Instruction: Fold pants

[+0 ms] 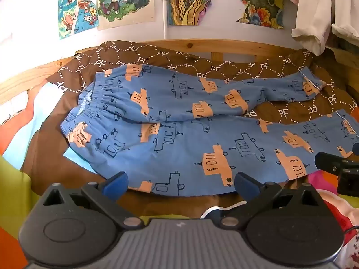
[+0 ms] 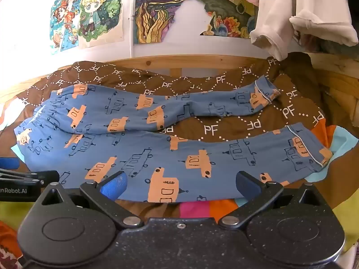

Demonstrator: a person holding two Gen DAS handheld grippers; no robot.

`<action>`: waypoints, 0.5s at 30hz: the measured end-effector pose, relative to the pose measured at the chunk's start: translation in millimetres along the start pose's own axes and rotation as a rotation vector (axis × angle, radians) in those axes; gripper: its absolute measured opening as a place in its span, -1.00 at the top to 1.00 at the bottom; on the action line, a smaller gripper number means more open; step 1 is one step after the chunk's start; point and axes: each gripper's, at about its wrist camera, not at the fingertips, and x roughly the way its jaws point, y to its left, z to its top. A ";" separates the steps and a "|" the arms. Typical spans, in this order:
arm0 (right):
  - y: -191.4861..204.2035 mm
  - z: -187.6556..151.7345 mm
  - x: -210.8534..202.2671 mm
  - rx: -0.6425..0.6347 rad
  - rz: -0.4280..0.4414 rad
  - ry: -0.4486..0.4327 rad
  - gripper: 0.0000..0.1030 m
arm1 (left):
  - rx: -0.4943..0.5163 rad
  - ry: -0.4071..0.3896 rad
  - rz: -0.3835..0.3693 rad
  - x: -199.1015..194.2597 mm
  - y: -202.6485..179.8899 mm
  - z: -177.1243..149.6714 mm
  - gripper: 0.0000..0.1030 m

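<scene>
Both claws hang with their jaws spread wide apart and nothing between them: the left claw (image 1: 181,185) sits just over the near hem edge of the blue pants (image 1: 184,139), toward the waistband half, while the right claw (image 2: 180,185) sits over the same near edge further along the leg. The pants, printed with orange and outlined boxy vehicles, lie flat and unfolded on a brown blanket (image 2: 224,130) marked with white "PF" letters and dotted diamonds. Their elastic waistband (image 1: 94,98) lies to the left, and the two legs run to the right, parting as they go so that a wedge of the blanket shows between them. The far leg ends in a piped cuff (image 2: 265,89) that is slightly rumpled; the near leg's cuff (image 2: 314,148) lies flatter. In the left wrist view the right claw's black body shows at the right edge. A wooden bed frame (image 2: 202,62) runs behind the blanket, colourful drawings (image 2: 101,13) are stuck on the white wall, and a pale garment (image 2: 280,22) hangs at the upper right.
</scene>
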 end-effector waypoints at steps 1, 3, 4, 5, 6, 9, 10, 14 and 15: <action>0.0 -0.2 0.3 0.000 0.000 0.002 -0.99 | 0.008 0.001 0.005 0.2 -0.4 -0.2 -1.00; -0.2 -0.5 1.4 0.003 0.004 0.006 -0.99 | 0.005 0.001 0.003 0.3 -0.1 -0.1 -1.00; -0.4 -0.8 2.0 0.004 0.005 0.006 -0.99 | 0.004 0.000 0.003 0.3 0.1 -0.2 -1.00; -0.4 -1.1 2.7 0.004 0.006 0.006 -0.99 | 0.003 0.001 0.004 0.5 0.3 -0.3 -1.00; -3.9 1.3 1.0 0.005 0.007 0.004 -0.99 | 0.002 0.001 0.004 0.7 0.5 -0.4 -1.00; -0.6 0.5 -0.8 0.007 0.001 -0.002 -0.99 | -0.001 0.003 0.006 1.8 1.6 -1.1 -1.00; 0.4 0.5 -1.0 0.006 0.000 -0.003 -0.99 | 0.008 0.001 0.004 -0.4 -1.6 1.1 -1.00; -0.1 0.3 -1.2 0.007 -0.002 -0.002 -0.99 | 0.011 0.005 0.003 -4.9 -2.1 -0.8 -1.00; -0.4 0.2 0.2 0.007 -0.002 -0.001 -0.99 | 0.015 0.007 0.004 -0.2 -0.7 -1.8 -1.00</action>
